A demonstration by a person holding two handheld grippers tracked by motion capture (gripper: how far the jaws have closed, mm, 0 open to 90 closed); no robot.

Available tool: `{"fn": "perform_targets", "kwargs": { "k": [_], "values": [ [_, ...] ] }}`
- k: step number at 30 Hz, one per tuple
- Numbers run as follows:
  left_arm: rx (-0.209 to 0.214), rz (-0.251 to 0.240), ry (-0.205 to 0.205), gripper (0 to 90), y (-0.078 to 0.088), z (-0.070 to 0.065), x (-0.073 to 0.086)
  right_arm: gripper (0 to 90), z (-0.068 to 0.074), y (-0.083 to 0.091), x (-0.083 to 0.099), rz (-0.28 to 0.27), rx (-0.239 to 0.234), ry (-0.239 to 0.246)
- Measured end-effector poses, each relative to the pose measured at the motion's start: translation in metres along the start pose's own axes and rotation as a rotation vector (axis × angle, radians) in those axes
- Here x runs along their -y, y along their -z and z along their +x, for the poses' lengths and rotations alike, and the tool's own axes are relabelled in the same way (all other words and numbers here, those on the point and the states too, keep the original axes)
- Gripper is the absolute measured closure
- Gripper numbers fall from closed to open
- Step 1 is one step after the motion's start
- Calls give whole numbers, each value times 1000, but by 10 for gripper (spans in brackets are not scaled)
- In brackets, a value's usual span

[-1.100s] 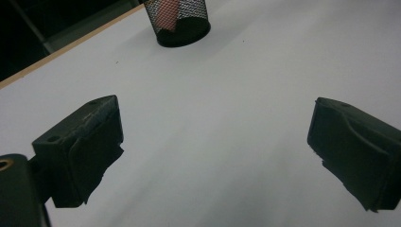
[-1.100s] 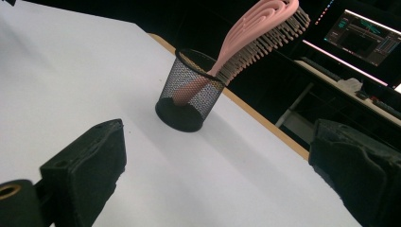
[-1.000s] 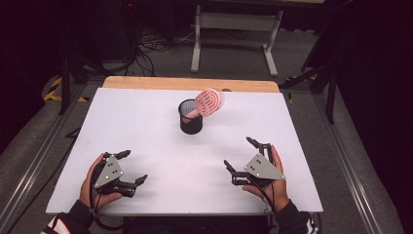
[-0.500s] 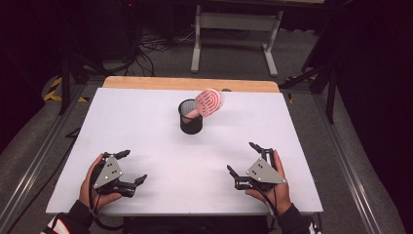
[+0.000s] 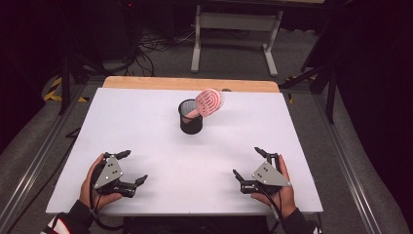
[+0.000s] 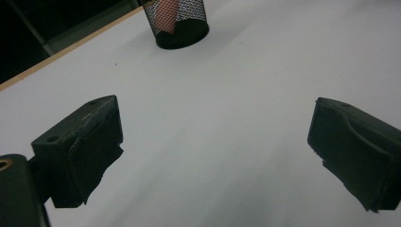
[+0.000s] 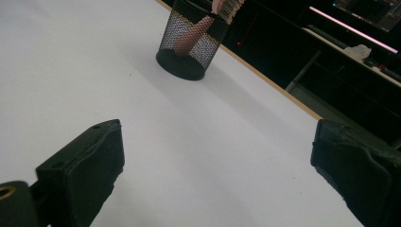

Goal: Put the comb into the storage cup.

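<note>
**Bench record: hairbrush stowed in mesh cup, both grippers drawn back**

Setting: dark workroom, cables and a grey metal stand on the floor in the upper part of the high view. White bench [image 5: 146, 126] with a wooden strip along its far edge, filling the centre of the frame.

Item 1: black mesh cup [image 5: 190, 117], upright, upper centre of the high view, well apart from both grippers. Also at the top of the left gripper view [image 6: 181, 22] and the upper centre of the right gripper view [image 7: 189, 45].

Item 2: pink hairbrush [image 5: 208, 103], handle down inside the cup, head leaning out over the rim toward the upper right. Handle visible through the mesh [image 7: 191, 35].

Item 3: left gripper [image 5: 127, 168], lower left of the high view, fingers apart, nothing between them.

Item 4: right gripper [image 5: 251, 163], lower right of the high view, fingers apart, nothing held.

Change noted: over the last second the right gripper has drifted down toward the near edge of the bench; the left has barely shifted. Cup and brush are unmoved. Judgement: the brush is placed and the hands are retiring to rest; the work looks finished.

Markings: no brand, label or legible writing found on any item.
</note>
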State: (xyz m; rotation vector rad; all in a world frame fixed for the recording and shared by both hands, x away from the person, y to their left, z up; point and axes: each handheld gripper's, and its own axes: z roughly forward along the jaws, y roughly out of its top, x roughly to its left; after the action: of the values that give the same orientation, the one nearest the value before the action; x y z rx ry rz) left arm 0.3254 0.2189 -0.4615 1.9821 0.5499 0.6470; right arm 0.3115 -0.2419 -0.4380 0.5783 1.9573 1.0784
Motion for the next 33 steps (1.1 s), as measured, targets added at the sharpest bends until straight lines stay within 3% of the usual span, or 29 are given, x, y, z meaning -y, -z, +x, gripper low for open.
{"fn": "perform_targets", "kwargs": {
  "k": [7,12,18,33],
  "values": [
    [3,1,2,51,-1,-1,0,42,-7,6,10,6,-3,-40],
    [5,4,3,52,-2,-1,0,40,-8,8,17,22,13,-32],
    [2,2,2,51,-3,-1,-1,37,-11,14,27,38,16,-64],
    [2,6,-12,51,-3,-3,-2,35,-11,14,28,32,11,-75]
  ]
}}
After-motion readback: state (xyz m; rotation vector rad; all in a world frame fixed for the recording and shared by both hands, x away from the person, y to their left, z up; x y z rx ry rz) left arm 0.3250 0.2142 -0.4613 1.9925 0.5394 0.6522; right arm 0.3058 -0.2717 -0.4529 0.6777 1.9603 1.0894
